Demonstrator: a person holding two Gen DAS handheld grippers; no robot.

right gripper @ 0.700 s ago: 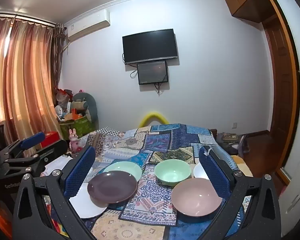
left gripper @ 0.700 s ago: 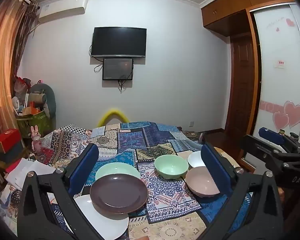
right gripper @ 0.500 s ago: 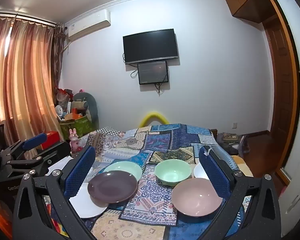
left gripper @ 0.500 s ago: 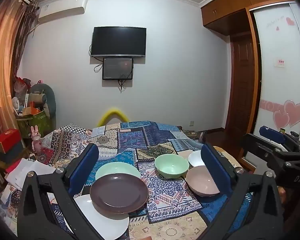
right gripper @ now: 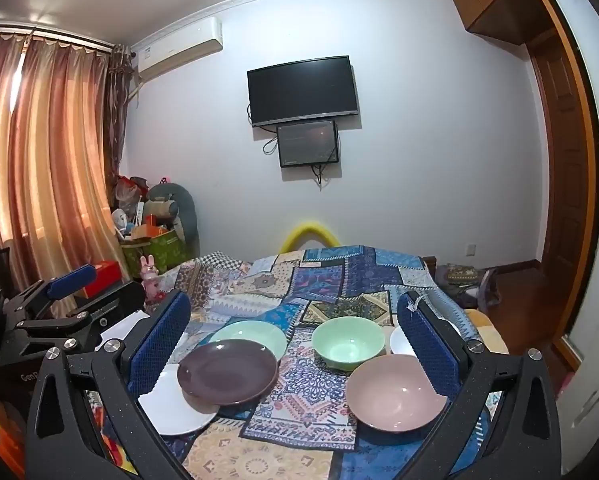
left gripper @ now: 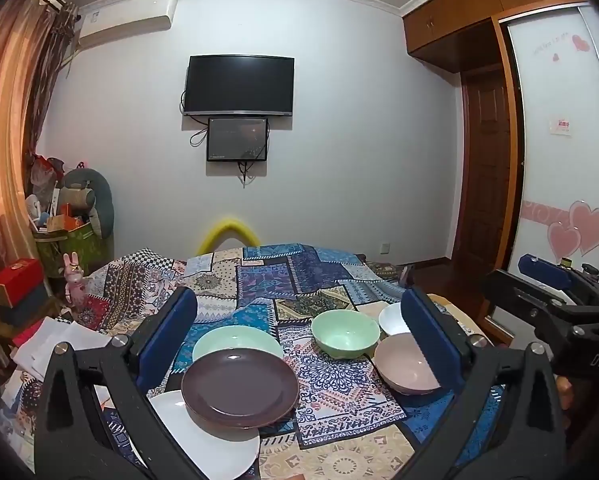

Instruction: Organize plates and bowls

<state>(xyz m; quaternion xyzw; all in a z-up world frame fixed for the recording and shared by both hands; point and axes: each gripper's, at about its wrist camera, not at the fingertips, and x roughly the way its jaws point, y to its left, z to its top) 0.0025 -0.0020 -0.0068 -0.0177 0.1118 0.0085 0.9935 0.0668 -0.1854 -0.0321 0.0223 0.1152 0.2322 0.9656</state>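
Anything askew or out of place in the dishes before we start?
The dark purple plate lies overlapped on the white plate and the pale green plate, so it sits slightly tilted, not stacked squarely. The mint green bowl, pink bowl and white bowl sit upright. No spills or damage visible.

three plates lay in the lower left of the frame: one dark purple plate [left gripper: 239, 388], one white plate [left gripper: 203, 440], one pale green plate [left gripper: 235, 338]. three bowls sat in the lower right: one green bowl [left gripper: 345, 334], one pink bowl [left gripper: 403, 364], one white bowl [left gripper: 391, 318]. two screens hung at upper centre: one television [left gripper: 238, 85], one smaller monitor [left gripper: 237, 139].
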